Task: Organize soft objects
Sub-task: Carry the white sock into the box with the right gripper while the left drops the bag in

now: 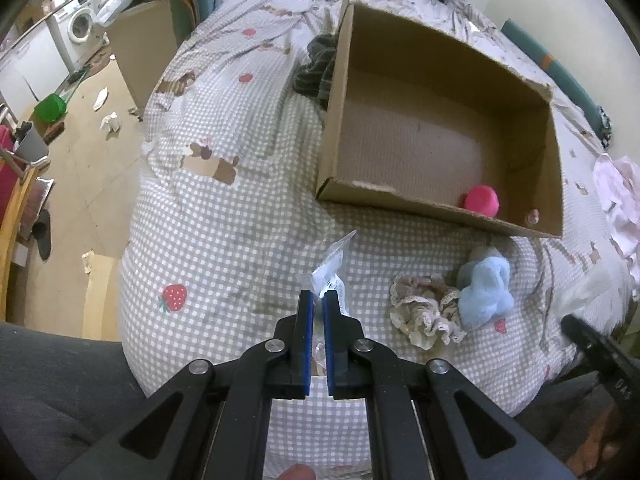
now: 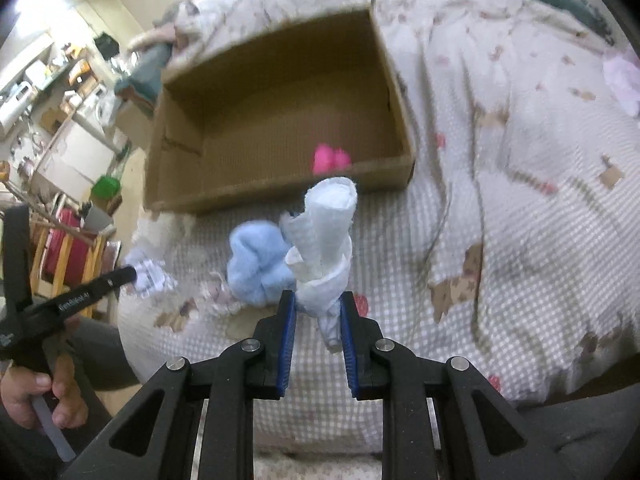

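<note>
Left tool (image 1: 319, 300) pinched on plastic packet (image 1: 332, 266), right tool (image 2: 318, 304) clamped on rolled white cloth (image 2: 326, 236); we hold both raised off bed (image 1: 224, 216), likely for drop into box (image 1: 554, 168) ahead, pink ball (image 1: 482, 199) inside. Blue plush (image 1: 484, 292), scrunchie (image 1: 424, 312) lie between tools and box.

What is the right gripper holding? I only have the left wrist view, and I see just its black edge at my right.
Observer: The right gripper is shut on a rolled white cloth, lifted above the checked bedspread.
Operator: Is it over the box yet?
Observer: No. The cloth's top sits in front of the cardboard box's near wall, beside the blue plush toy.
Operator: Anything I'm missing about my own gripper?
Observer: From the right wrist view, a bare hand grips the left gripper's handle, and the clear plastic packet sticks out past its tip.
</note>
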The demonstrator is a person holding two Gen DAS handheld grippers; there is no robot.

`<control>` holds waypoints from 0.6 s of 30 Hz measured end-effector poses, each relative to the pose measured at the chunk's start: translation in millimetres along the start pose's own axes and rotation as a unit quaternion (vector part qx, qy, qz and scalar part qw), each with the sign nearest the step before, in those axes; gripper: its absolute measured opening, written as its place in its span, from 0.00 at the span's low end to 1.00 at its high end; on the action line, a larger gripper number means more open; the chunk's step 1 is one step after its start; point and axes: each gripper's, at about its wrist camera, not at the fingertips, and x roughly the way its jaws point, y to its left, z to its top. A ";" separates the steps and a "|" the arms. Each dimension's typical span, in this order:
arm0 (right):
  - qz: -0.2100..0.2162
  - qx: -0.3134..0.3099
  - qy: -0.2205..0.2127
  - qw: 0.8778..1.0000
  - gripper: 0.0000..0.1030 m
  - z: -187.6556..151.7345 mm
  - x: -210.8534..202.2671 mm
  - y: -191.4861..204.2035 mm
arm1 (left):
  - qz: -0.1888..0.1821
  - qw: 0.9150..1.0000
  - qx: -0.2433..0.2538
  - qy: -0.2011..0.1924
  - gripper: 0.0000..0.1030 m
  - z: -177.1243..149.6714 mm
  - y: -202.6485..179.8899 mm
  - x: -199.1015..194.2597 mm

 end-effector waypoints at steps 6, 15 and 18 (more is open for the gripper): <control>0.005 0.003 -0.056 0.998 0.22 4.3 -32.7 4.1 | -0.003 0.999 -0.003 -0.042 0.05 6.9 -3.2 -32.3; 0.025 -0.012 -0.094 0.995 0.22 21.7 -68.0 17.7 | -0.013 0.996 0.025 -0.088 0.05 21.4 -16.2 -76.4; 0.035 -0.012 -0.106 0.994 0.22 34.1 -70.2 21.7 | -0.020 0.995 0.031 -0.092 0.05 33.6 -21.5 -82.9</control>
